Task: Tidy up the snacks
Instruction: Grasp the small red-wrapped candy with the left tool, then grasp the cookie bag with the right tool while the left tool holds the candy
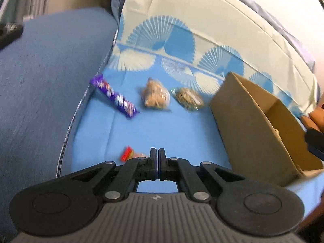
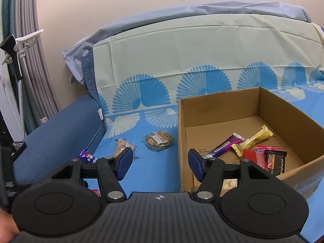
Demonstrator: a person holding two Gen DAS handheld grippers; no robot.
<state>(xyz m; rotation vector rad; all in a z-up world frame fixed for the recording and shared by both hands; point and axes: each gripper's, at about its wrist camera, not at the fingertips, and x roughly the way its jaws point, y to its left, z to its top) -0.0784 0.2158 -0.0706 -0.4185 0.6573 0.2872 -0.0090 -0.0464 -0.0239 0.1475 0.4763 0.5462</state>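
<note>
Left gripper [image 1: 157, 164] was clamped shut on nothing, right gripper [image 2: 160, 165] gaped empty; I'd reopen before dropping squarely over the purple bar [image 1: 114, 96] near the cushion's left edge, then box [image 2: 283, 109] it.

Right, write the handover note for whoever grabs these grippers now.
Left hand-held gripper: shut, nothing in it.
Right hand-held gripper: open, empty, at the near left corner of the cardboard box.
Done: purple bar, yellow bar, red packet and dark packet lie in the box.
Left on the blue sheet: purple wrapper, two clear cookie bags, small red packet.
</note>
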